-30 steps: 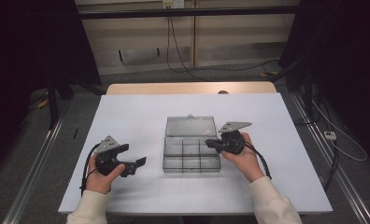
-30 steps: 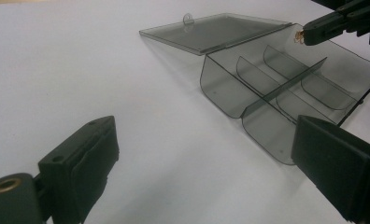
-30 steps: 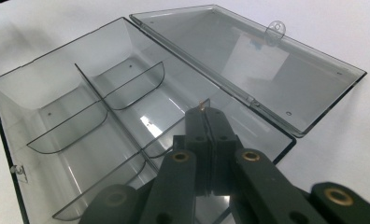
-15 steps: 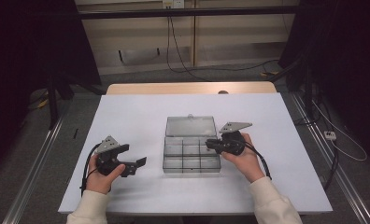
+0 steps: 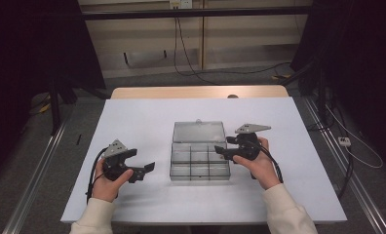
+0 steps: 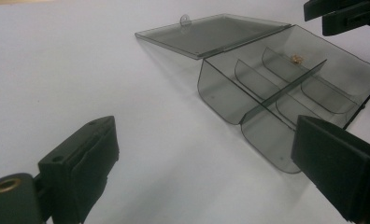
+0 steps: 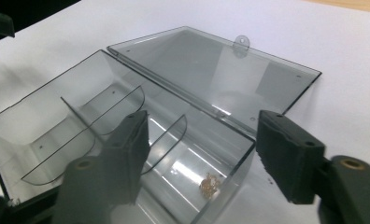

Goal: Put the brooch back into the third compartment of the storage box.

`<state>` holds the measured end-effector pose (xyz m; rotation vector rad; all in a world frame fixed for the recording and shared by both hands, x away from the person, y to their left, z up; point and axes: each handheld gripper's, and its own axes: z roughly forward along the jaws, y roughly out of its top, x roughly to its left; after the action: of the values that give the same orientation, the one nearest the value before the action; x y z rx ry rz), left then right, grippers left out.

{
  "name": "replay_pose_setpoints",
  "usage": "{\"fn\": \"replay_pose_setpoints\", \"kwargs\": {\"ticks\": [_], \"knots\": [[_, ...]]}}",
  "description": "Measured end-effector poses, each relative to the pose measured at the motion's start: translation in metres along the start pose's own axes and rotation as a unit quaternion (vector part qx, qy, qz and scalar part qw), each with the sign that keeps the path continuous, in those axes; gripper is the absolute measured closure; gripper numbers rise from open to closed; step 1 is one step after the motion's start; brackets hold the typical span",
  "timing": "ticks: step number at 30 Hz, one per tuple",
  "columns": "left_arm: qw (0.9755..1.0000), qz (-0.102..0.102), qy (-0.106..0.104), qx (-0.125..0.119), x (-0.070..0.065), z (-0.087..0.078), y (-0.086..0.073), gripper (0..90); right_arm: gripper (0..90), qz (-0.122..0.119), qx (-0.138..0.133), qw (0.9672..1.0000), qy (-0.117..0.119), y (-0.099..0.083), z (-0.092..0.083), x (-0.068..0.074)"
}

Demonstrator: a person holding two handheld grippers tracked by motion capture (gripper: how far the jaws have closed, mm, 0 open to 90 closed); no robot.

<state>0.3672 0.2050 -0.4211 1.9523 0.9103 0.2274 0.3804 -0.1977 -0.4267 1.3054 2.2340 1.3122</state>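
A smoky clear compartment box (image 5: 200,168) lies open mid-table, its lid (image 5: 199,131) flat behind it. A small gold piece (image 7: 210,183) rests on the floor of the box's end compartment; the left gripper view also catches this gold piece (image 6: 295,58). My right gripper (image 5: 223,146) hovers at the box's right side over that compartment. Its jaws have just been opening, and the right gripper (image 7: 204,135) holds nothing. My left gripper (image 5: 146,171) sits left of the box, pointing at it. The left gripper (image 6: 206,140) is open and empty.
The white table (image 5: 132,122) reaches to a wooden strip (image 5: 196,91) at the far edge. Dark floor, rails and cables surround it. The right gripper's jaws (image 6: 346,14) poke into the top right of the left gripper view.
The right gripper's jaws now stand apart above the box's right end. Both hands have stayed where they were.
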Motion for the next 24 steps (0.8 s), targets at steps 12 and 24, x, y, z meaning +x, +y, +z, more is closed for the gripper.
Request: {"fn": "replay_pose_setpoints", "kwargs": {"ticks": [12,24], "knots": [[0.9999,-0.002,-0.011,0.003,-0.001,0.022,0.019,6.4,21.4,0.010,-0.011,0.9997,-0.020,0.004,0.001,-0.009],[0.9999,0.000,-0.010,0.007,0.002,0.045,0.036,6.0,21.0,0.034,-0.022,0.9986,-0.035,0.009,0.001,-0.022]]}}
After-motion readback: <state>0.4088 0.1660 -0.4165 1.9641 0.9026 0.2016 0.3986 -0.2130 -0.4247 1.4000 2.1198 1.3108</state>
